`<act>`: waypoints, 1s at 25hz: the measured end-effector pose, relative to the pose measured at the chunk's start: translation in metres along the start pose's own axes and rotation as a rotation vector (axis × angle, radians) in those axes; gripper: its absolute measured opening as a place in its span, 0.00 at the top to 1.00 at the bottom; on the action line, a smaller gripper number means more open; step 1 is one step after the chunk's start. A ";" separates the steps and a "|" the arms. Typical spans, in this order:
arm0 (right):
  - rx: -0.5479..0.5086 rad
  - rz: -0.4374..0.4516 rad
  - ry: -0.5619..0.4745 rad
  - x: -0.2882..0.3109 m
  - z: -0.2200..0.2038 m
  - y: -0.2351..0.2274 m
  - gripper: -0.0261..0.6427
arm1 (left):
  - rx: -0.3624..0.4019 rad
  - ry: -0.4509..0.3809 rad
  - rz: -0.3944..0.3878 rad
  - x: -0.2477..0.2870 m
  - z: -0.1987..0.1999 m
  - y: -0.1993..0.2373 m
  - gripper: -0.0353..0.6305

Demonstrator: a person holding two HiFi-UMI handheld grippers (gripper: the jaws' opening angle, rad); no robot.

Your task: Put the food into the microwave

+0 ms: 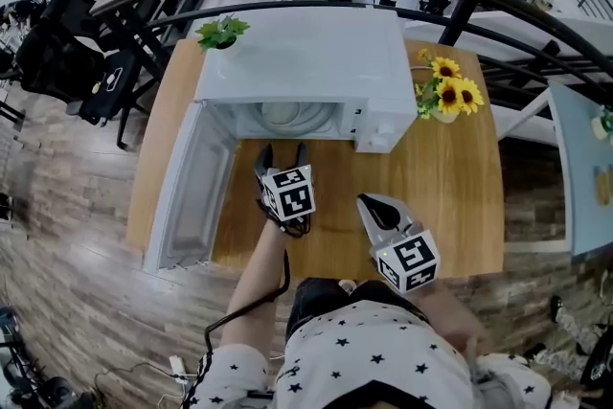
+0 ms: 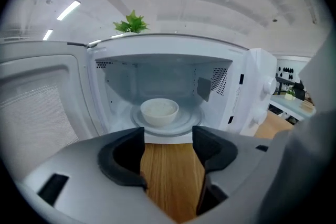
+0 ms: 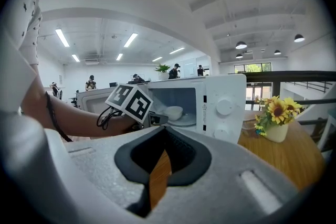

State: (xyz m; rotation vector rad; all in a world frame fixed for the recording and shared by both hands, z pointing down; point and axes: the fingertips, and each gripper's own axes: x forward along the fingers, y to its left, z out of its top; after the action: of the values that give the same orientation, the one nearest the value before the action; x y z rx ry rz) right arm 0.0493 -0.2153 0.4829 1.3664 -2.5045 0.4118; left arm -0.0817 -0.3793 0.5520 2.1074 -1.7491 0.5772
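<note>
White microwave on the wooden table, door swung fully open to the left. Inside, a white bowl sits upright near the middle of the glass turntable. It holds pale, whitish food, level with the rim or nearly so; what kind cannot be told. So the food is in the oven cavity, clear of both tools.

Left gripper is just in front of the open cavity, pointing in at the bowl. Its jaws stand partly apart with only bare tabletop showing between them; nothing held.

Right gripper is further back, toward the person, and off to the right. Its jaws are closed to a thin sliver with nothing in them.

On top of the microwave, back left corner: a small green plant. To the right of the microwave, a white pot of sunflowers stands on the table.
</note>
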 end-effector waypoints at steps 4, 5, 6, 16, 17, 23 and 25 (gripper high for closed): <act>-0.005 0.008 -0.009 -0.016 -0.005 0.007 0.95 | -0.020 -0.007 0.013 -0.023 -0.006 -0.005 0.55; -0.007 0.009 -0.011 -0.020 -0.006 0.009 0.95 | -0.024 -0.011 0.016 -0.029 -0.008 -0.006 0.56; -0.008 0.011 -0.013 -0.024 -0.008 0.011 0.95 | -0.029 -0.013 0.020 -0.034 -0.010 -0.007 0.58; -0.019 0.008 -0.044 -0.066 -0.020 0.019 0.95 | -0.062 -0.043 0.043 -0.097 -0.031 -0.025 0.71; -0.021 0.006 -0.049 -0.070 -0.020 0.020 0.95 | -0.062 -0.053 0.048 -0.104 -0.032 -0.026 0.74; -0.019 0.000 -0.070 -0.092 -0.026 0.026 0.95 | -0.084 -0.085 0.082 -0.146 -0.040 -0.030 0.85; -0.020 0.002 -0.076 -0.099 -0.028 0.029 0.95 | -0.092 -0.093 0.091 -0.160 -0.045 -0.031 0.87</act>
State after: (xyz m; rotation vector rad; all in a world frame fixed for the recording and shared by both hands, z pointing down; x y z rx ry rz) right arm 0.0788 -0.1133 0.4696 1.3981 -2.5637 0.3405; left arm -0.0807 -0.2163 0.5088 2.0308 -1.8929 0.4202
